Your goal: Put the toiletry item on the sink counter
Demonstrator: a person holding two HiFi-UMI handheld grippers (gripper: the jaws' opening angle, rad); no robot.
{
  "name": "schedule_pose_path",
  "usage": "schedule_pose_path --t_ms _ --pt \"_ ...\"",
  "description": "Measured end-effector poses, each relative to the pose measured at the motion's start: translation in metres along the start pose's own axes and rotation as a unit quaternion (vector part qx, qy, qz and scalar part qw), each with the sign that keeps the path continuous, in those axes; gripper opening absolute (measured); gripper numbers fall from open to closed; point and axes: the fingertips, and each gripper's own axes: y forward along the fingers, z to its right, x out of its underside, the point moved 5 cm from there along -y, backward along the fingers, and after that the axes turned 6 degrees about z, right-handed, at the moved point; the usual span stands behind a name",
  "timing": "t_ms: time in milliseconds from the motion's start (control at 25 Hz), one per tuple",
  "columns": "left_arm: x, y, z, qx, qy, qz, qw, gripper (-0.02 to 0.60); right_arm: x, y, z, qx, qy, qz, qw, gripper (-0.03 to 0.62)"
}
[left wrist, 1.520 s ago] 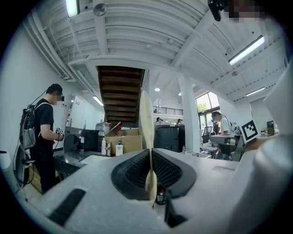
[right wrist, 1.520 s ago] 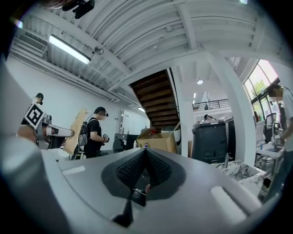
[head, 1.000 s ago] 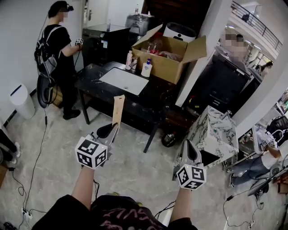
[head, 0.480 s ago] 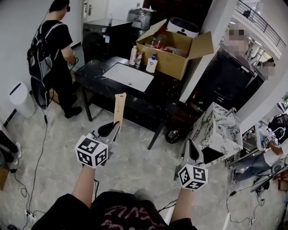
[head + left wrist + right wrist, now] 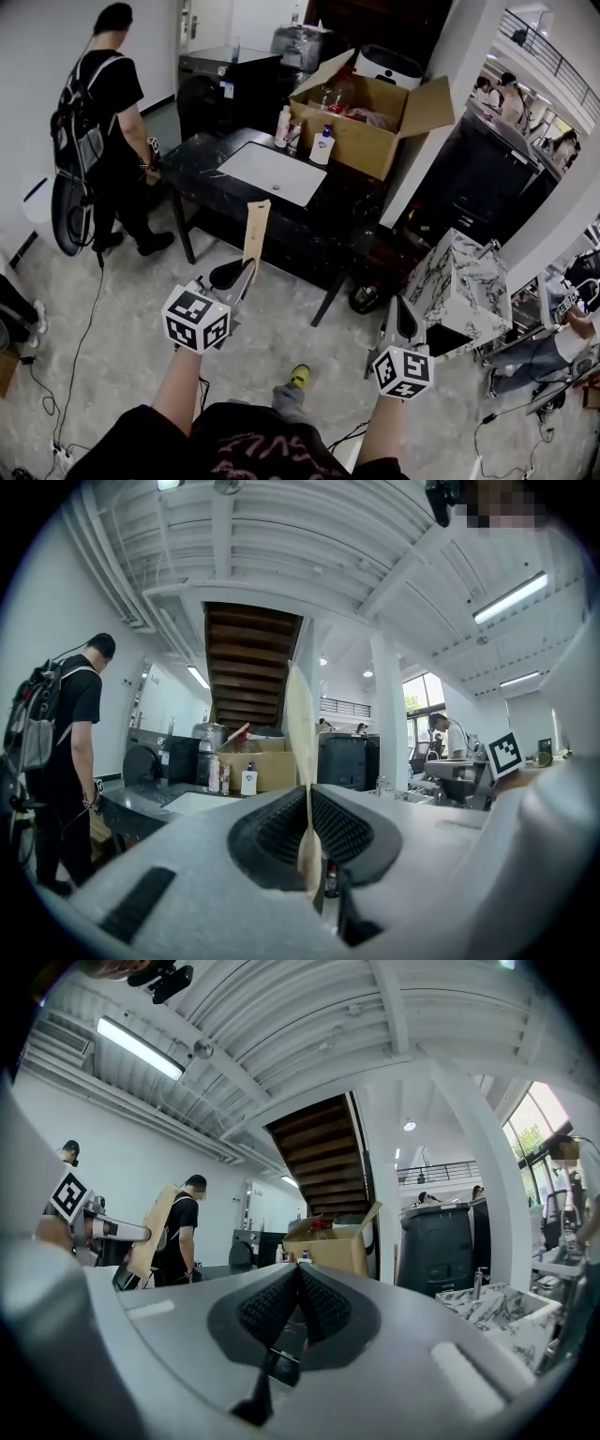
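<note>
Person with backpack (image 5: 98,103) stands far left on the pale stone floor (image 5: 122,319). Left hand-held gripper (image 5: 246,265) clamps a flat tan toiletry packet (image 5: 255,230) upright, in the air before the black counter (image 5: 300,225) and its white sink (image 5: 267,172). Open cardboard box (image 5: 375,127) lies beyond the sink. Right hand-held gripper (image 5: 401,307) has jaws together, empty.

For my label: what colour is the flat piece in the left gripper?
The flat piece is light tan; head view shows it best.

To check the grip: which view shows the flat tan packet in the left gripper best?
The head view: the packet shows its broad face. The left gripper view sees it edge-on; the right gripper view, only small.
</note>
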Motion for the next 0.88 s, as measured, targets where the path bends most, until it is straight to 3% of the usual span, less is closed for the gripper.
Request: schedule_pose_path --t_ms 280,880 --pt "-0.005 0.041 -0.016 -0.006 0.007 0.002 1.0000 0.018 0.001 0.044 0.025 -0.004 0.015 0.008 1.000 0.012" --pt "0.030 0.162 -0.033 0.010 -0.003 -0.020 0.9997 0.018 0.038 0.128 0.094 0.009 0.012 -0.004 1.000 0.012"
